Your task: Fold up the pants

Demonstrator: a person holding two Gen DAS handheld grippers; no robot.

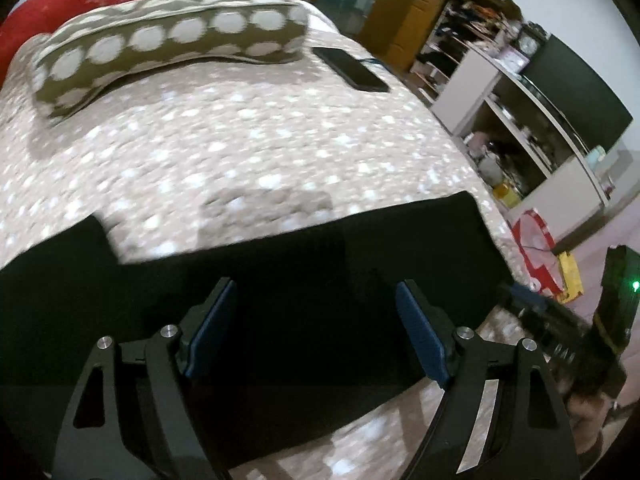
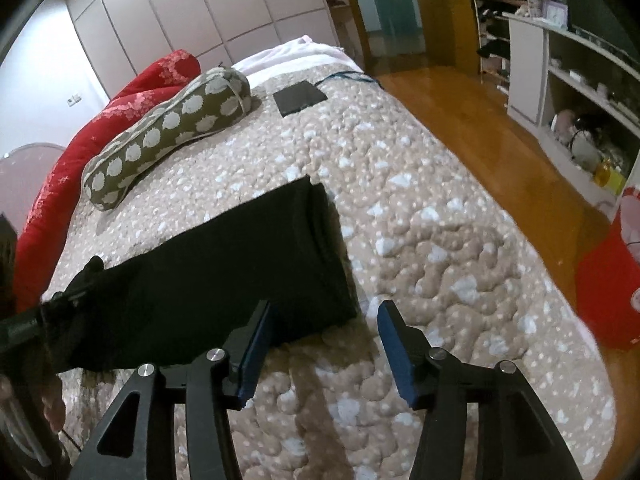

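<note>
While most of both views is taken up by the bed (image 2: pixel 440 240), its beige quilt dotted with white, the black pants (image 2: pixel 224 272) lie flat across its near part as a long folded band. In the left wrist view the pants (image 1: pixel 280 280) stretch from the left edge almost to the bed's right side.

A red duvet (image 2: pixel 56 184) is bunched along the far left edge of the bed. Just beside it rests an olive pillow (image 1: pixel 168 40) with white dots. Past the pillow's end, a dark phone (image 1: pixel 350 68) lies flat on the quilt, with a cable running off it. White shelves (image 2: pixel 560 80) stand across the wooden floor (image 2: pixel 460 120), well apart from the bed, and a red bag (image 2: pixel 612 280) sits on the floor by the bed's right edge.

The left gripper (image 1: pixel 316 308) hangs over the middle of the pants with its jaws wide and nothing gripped between its blue pads. The right gripper (image 2: pixel 326 328) is spread moderately at the pants' near right corner; its left pad overlaps the cloth's edge, its right pad is over bare quilt, and the fabric is not pinched.
</note>
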